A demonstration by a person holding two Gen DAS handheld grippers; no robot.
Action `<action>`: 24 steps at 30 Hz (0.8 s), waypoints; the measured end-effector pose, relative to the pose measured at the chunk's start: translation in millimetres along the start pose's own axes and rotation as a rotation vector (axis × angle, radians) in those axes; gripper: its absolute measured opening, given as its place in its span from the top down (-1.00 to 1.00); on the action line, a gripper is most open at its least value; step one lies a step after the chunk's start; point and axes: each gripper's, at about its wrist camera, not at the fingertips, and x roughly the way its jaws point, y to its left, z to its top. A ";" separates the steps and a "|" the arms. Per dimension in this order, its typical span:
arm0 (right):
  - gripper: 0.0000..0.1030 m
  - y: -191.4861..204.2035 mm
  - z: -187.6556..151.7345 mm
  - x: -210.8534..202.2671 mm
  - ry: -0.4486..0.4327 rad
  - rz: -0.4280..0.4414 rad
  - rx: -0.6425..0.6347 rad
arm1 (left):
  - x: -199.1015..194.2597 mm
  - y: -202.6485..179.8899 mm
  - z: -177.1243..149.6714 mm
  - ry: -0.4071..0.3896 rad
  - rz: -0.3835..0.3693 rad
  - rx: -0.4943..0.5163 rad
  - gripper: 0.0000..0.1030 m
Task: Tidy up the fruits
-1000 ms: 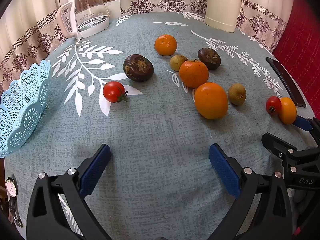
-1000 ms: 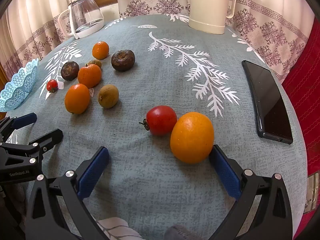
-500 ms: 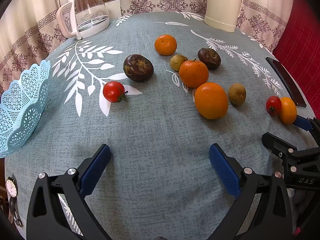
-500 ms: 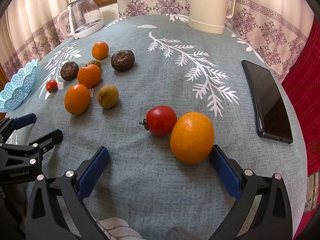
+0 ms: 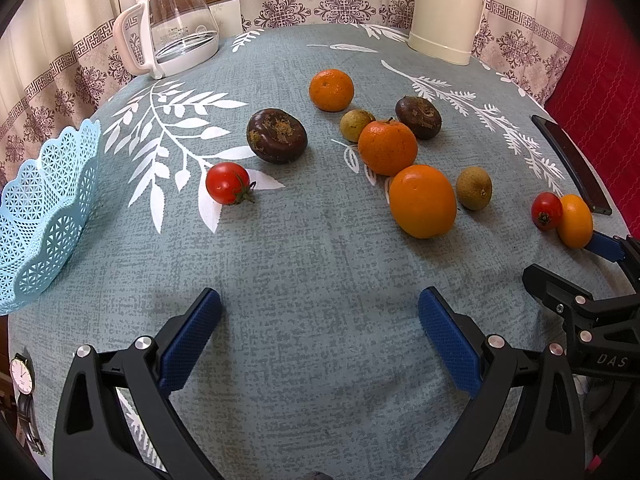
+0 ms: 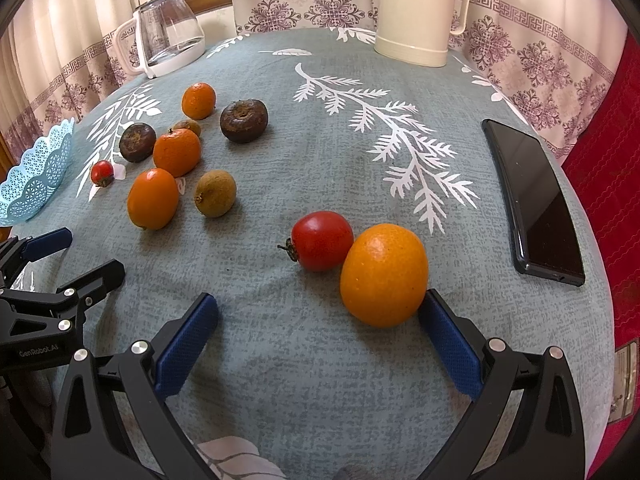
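The fruit lies loose on the tabletop (image 5: 304,248), none of it in the blue basket (image 5: 40,216) at the left edge. Nearest the right gripper (image 6: 318,320) sit an orange (image 6: 383,275) and a red tomato (image 6: 322,240), touching each other; the orange rests against the tip of that gripper's right finger, while the left finger stands well apart from both. Its jaws are spread wide, gripping nothing, held low and level over the cloth.

Farther left is the main cluster: a big orange (image 5: 423,201) just beside a brown kiwi-like fruit (image 5: 474,189), a stemmed mandarin (image 5: 387,147) behind it, a small greenish fruit (image 5: 356,125), another mandarin (image 5: 331,90) and 2 dark purple fruits (image 5: 277,135) (image 5: 418,111). A second tomato (image 5: 228,183) sits alone, between the cluster and the basket.

The left gripper (image 5: 319,320) hovers low over bare cloth, jaws wide apart and empty, pointing toward the cluster, well short of it.

At the back stand a glass jug (image 5: 176,36) and a cream kettle (image 6: 416,12). A black phone (image 6: 534,200) lies near the right edge.
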 end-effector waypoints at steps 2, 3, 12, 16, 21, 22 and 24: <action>-0.91 0.2 0.3 0.2 0.001 0.000 -0.002 | -0.1 0.0 -0.1 0.000 0.000 0.000 -0.95; -0.91 1.2 -2.2 -0.6 0.002 0.000 -0.003 | -0.1 0.0 -0.2 0.000 0.000 0.000 -0.95; -0.91 2.0 -2.4 0.4 0.010 0.000 -0.007 | -0.2 0.2 -0.6 -0.001 -0.001 -0.001 -0.95; -0.91 1.9 -2.2 0.4 0.010 0.000 -0.006 | -0.1 0.2 -0.6 -0.001 -0.002 -0.001 -0.95; -0.91 1.8 -2.3 0.2 0.010 0.000 -0.006 | 0.2 0.4 -0.5 -0.001 -0.002 -0.002 -0.95; -0.91 1.9 -2.0 0.3 0.011 0.000 -0.006 | 0.3 0.2 -0.5 -0.001 -0.001 -0.001 -0.95; -0.91 1.9 -2.0 0.2 0.010 0.001 -0.006 | 0.4 0.4 -0.4 -0.001 -0.002 -0.002 -0.95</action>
